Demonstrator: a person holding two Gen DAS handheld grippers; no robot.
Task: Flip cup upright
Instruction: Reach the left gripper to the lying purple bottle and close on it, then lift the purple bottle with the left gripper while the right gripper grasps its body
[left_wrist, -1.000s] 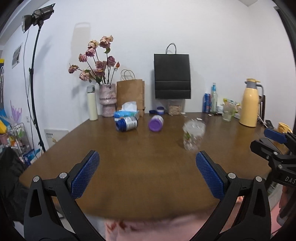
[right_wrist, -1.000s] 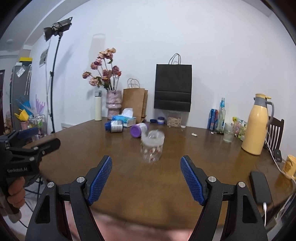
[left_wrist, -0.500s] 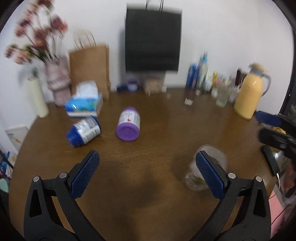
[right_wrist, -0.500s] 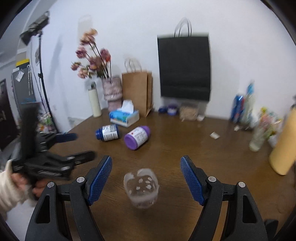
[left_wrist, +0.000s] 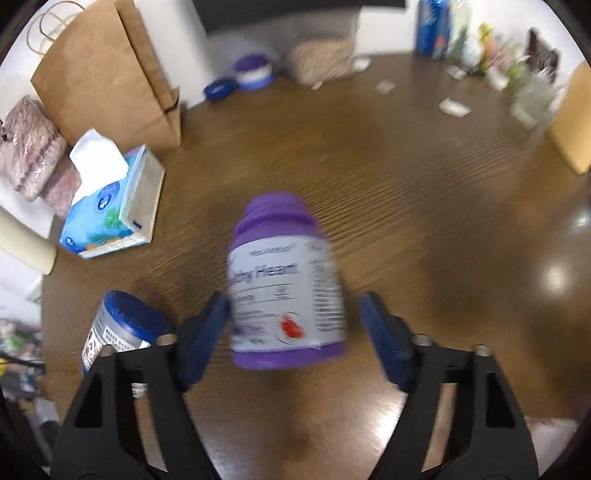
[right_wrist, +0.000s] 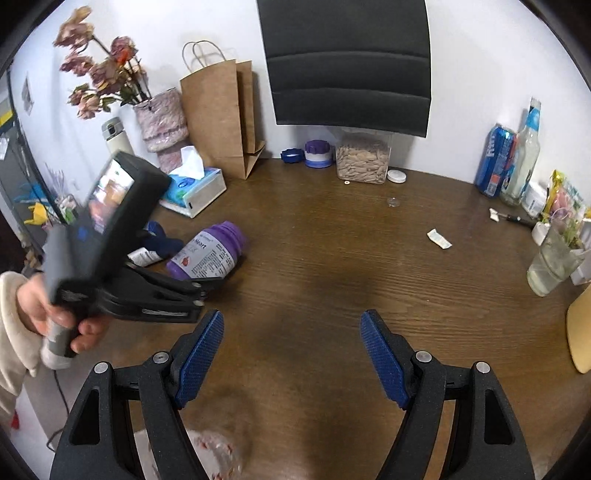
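Half a second ago the cup (right_wrist: 218, 456) stood between the fingers of your right gripper (right_wrist: 291, 319). Now it has slipped to the bottom edge of the right wrist view, half hidden under that gripper's left finger, close to the near edge of the table (left_wrist: 424, 184). It is blurred, and I cannot tell which way it stands. The right gripper is wide open and holds nothing; only bare wood is between its fingers. Your left gripper (left_wrist: 293, 301) has gone forward and now its open jaws stand on both sides of the purple bottle (left_wrist: 284, 288), which lies on its side. The left pad seems to touch the label, and the right pad is apart from it. I think this takes you away from the task, because the bottle is not the cup. Be careful on the left: the blue-capped bottle (left_wrist: 122, 325) lies just beside the left gripper and the tissue box (left_wrist: 110, 214) is near. The middle of the table is free, so bring the right gripper back there toward the cup.
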